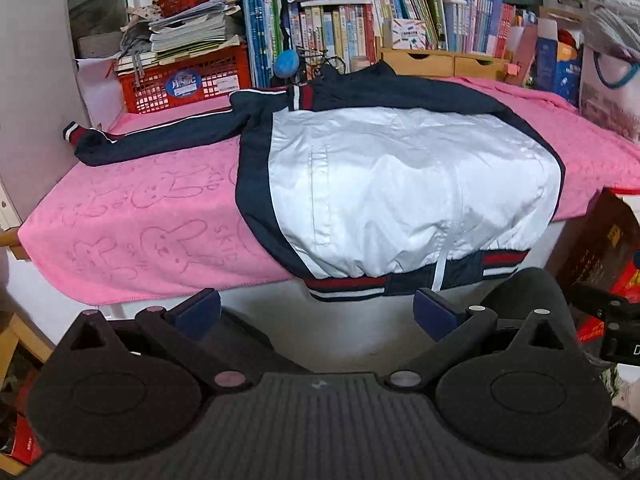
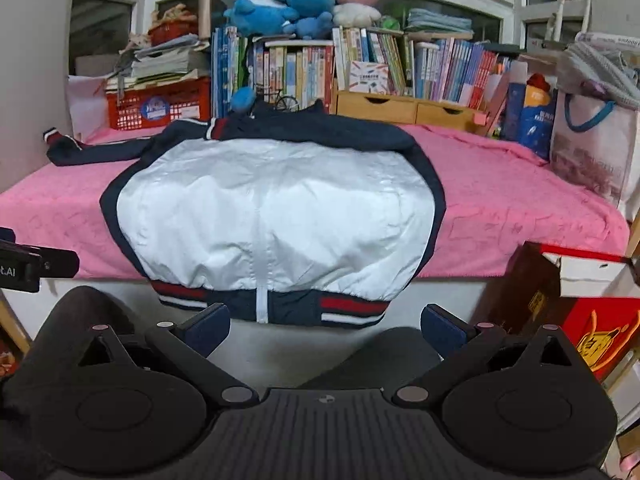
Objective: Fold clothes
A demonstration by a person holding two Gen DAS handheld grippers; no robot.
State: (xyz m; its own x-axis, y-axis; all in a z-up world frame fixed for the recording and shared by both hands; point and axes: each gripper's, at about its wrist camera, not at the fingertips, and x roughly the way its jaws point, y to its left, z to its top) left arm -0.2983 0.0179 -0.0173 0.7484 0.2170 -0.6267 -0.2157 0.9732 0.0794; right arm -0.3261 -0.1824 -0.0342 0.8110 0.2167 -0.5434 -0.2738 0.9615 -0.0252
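Open approach to jacket hem (image 2: pixel 276 306)

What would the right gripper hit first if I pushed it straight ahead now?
Most likely the navy, red and white striped hem of the white and navy jacket, which hangs over the table's front edge between the open right gripper's fingers. Depth is unclear.

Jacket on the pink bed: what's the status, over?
Left tongs open, empty. Right tongs open, empty. Jacket flat on pink towel, one sleeve stretched out. Nothing in the way.
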